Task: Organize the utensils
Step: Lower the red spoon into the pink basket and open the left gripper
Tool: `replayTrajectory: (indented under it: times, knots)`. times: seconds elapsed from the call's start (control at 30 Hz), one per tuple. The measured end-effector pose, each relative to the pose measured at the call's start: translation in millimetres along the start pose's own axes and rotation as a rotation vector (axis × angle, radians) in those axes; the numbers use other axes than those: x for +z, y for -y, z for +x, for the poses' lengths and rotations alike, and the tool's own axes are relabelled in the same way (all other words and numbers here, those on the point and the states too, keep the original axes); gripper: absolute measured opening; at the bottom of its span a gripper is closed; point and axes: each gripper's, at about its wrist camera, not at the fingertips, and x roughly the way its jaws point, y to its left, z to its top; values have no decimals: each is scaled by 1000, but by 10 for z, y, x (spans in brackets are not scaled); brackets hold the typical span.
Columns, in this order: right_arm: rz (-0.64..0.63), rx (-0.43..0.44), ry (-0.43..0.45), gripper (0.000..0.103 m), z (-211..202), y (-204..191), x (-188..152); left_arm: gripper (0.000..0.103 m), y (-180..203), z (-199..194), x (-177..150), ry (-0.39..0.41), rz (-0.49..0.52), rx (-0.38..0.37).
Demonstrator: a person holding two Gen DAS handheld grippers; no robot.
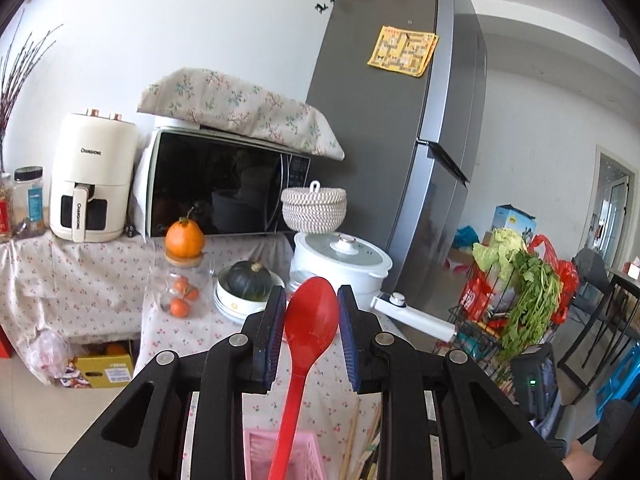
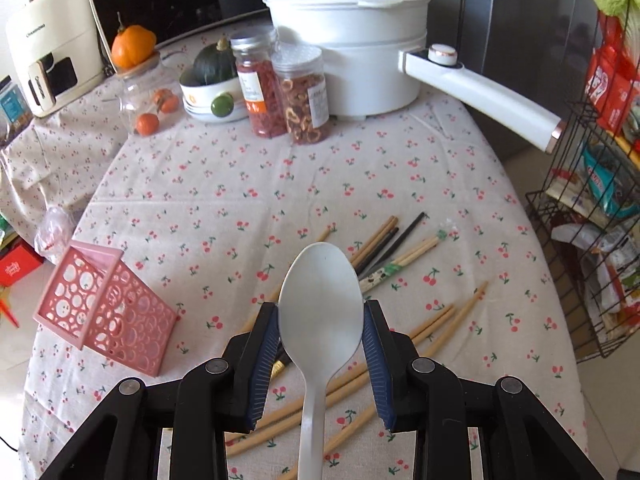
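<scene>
My left gripper point(image 1: 312, 294) is shut on a red plastic spoon point(image 1: 308, 332), pads against the bowl's edges and the handle trailing back toward the camera. Beneath it a pink perforated utensil basket point(image 1: 256, 456) shows at the bottom edge. My right gripper point(image 2: 321, 314) is shut on a white spoon point(image 2: 320, 312), held above the cherry-print tablecloth point(image 2: 280, 192). The same pink basket point(image 2: 104, 316) lies tipped on its side at the left. Several wooden and dark chopsticks point(image 2: 400, 256) are scattered on the cloth under and beyond the white spoon.
A white electric pot point(image 2: 352, 36) with a long handle point(image 2: 480, 96) stands at the table's back, beside two jars point(image 2: 288, 88), a bowl with a green squash point(image 2: 212, 80) and a glass jar of oranges point(image 2: 148, 96). A wire rack point(image 2: 592, 240) stands at the right.
</scene>
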Motion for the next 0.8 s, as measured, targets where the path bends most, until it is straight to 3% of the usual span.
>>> replayTrajectory:
  times: [0.17,0.43,0.6,0.8]
  knots:
    - [1,12,53,37,-88,-53,24,28,-135,291,-198,3,-15,47]
    - [-2,18,140,37,-209,-143,22,29,-321,569,-423,-81,-53,65]
    - [9,24,209,37,-341,-227,20,60,-372,581,-448,-173,-73,80]
    - [56,50,305,37,-522,-417,73,67,-434,419,-415,-308,-67,92]
